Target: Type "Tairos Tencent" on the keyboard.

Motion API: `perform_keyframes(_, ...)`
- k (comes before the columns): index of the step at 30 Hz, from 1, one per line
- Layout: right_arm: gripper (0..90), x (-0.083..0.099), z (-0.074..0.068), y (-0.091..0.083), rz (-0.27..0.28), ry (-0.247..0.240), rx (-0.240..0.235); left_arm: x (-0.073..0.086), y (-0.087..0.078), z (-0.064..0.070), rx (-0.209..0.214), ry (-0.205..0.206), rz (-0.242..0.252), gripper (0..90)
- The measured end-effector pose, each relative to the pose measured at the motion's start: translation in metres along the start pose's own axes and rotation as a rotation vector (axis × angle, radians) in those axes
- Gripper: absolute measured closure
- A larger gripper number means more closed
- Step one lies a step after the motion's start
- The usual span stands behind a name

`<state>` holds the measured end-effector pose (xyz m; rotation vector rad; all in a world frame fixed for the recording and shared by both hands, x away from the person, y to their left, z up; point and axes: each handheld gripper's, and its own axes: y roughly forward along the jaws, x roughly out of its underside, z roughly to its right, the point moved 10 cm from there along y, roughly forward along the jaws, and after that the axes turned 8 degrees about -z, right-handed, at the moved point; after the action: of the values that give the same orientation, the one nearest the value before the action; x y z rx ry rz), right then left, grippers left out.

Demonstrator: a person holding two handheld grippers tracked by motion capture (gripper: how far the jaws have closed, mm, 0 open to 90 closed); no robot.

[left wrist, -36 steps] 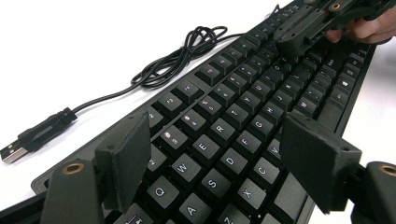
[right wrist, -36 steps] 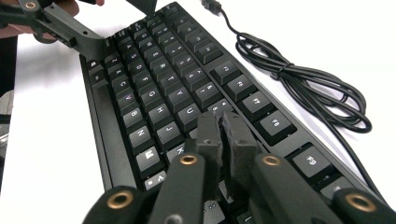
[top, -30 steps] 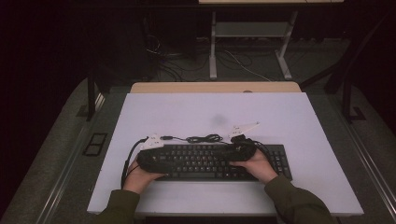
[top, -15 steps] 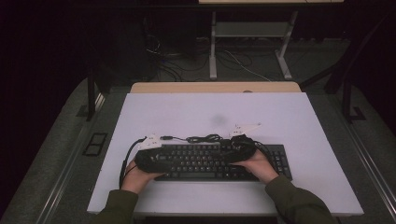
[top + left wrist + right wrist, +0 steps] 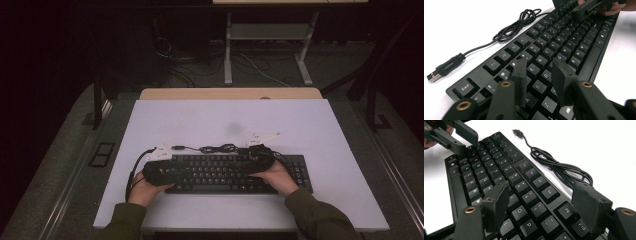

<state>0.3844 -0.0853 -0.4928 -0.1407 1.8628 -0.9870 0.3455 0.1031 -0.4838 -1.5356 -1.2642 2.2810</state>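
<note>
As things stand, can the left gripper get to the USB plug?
Probably yes. The left gripper hovers open over the keyboard's left end, and the USB plug lies on bare table just beyond that edge, nothing between.

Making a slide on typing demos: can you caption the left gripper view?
Left hand-held gripper, jaws apart, poised over a black full-size keyboard whose coiled black USB cable lies on the white table.

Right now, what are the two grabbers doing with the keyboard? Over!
Left gripper open over the keyboard. Right gripper open over its other end. Cable bunched behind, unplugged, out of the way.
</note>
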Motion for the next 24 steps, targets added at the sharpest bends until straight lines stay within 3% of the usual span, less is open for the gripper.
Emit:
perform_keyframes(15,29.2,-0.0012,0.0017,-0.0018,0.010,0.002,0.009,0.0041,0.0046,0.0023,0.025,0.010,-0.032,87.6)
perform_keyframes(24,29.2,-0.0011,0.0013,-0.0015,0.010,0.001,0.011,0.0051,0.0077,0.0024,0.019,0.016,-0.044,88.5)
